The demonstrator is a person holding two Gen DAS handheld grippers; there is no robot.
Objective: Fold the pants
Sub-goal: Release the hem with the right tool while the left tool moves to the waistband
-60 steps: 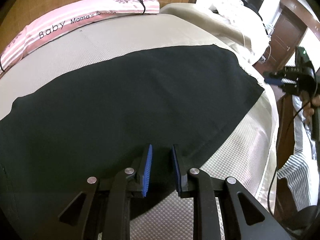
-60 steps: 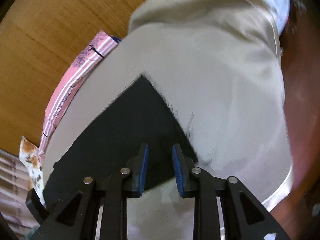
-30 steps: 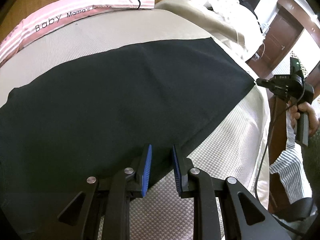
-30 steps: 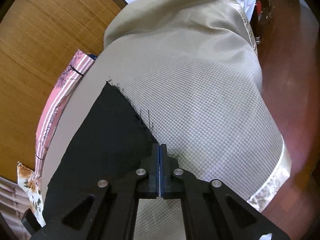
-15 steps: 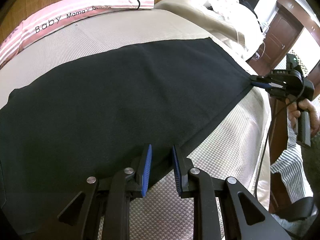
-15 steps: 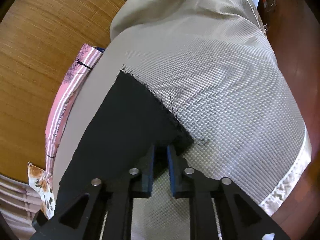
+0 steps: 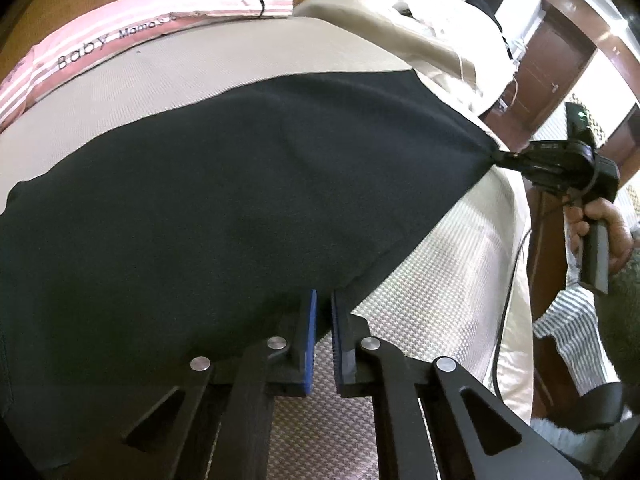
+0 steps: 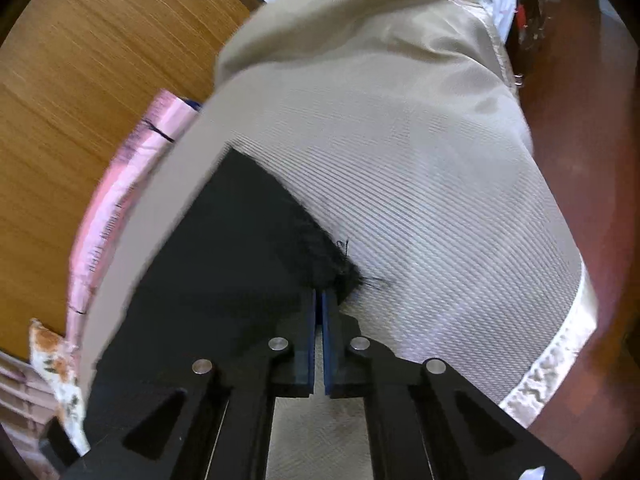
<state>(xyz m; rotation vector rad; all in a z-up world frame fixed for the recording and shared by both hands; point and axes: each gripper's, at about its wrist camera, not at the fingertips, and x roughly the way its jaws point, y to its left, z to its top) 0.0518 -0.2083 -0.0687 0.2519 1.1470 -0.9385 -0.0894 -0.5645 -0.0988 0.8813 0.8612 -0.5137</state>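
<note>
The black pants [image 7: 224, 192] lie spread across a beige textured bed cover [image 7: 448, 312]. My left gripper [image 7: 323, 300] is shut on the pants' near edge, the cloth pinched between its blue pads. My right gripper [image 8: 319, 300] is shut on the frayed hem corner of the pants [image 8: 240, 256], with loose threads beside it. In the left wrist view the right gripper [image 7: 504, 156] pulls that corner taut and lifts it off the cover.
A pink striped pillow [image 7: 120, 36] lies along the wooden headboard [image 8: 80, 60]. A rumpled beige blanket [image 7: 420, 32] lies at the far right of the bed. A dark red floor [image 8: 576, 120] and a brown door [image 7: 548, 64] are beyond the bed's edge.
Both grippers have closed on the pants. The right one clamped the hem corner and lifted it. The left one moved onto the near edge and pinched it.
</note>
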